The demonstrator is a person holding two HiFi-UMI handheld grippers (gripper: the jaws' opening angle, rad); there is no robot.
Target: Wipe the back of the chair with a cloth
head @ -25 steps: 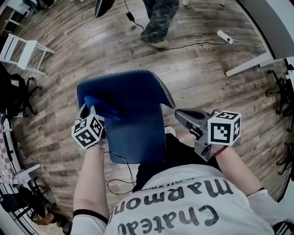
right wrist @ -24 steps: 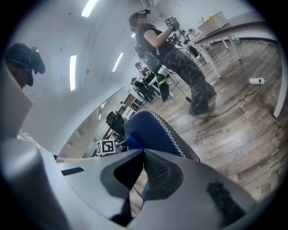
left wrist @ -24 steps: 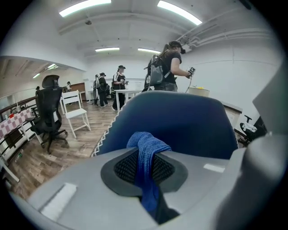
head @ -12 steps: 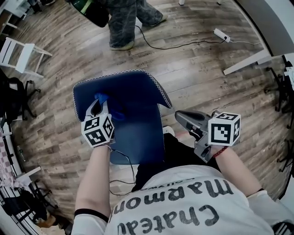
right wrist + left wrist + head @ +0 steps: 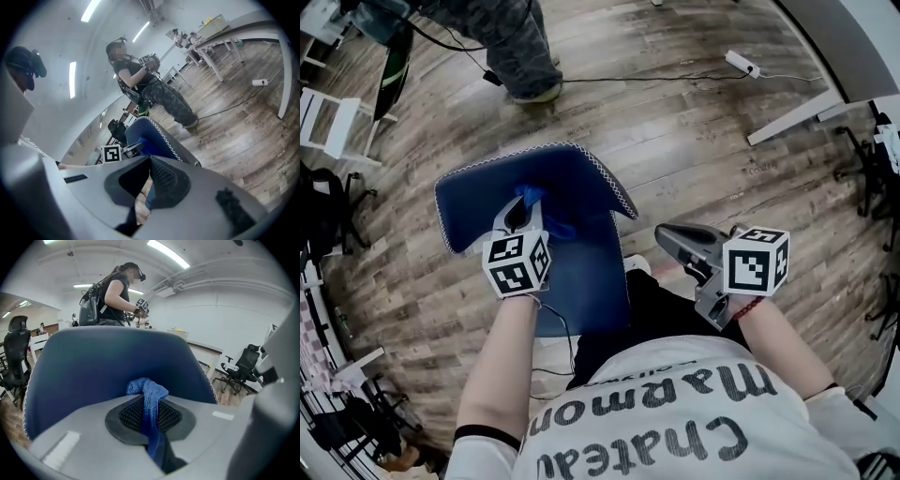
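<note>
The cloth (image 5: 149,394) is gripped in the clenched left claw (image 5: 517,216) and pressed against the upper part of the chair back (image 5: 581,267). In the left gripper view it is seen as a narrow strip running lengthwise out of the jaws to a bunched end on the blue fabric. In the head view only a fold beside the claw tip is shown. The right claw (image 5: 673,240) is held shut and empty, at the chair's right. Since a second ago the left claw has been moved rightward from the back's left edge.
</note>
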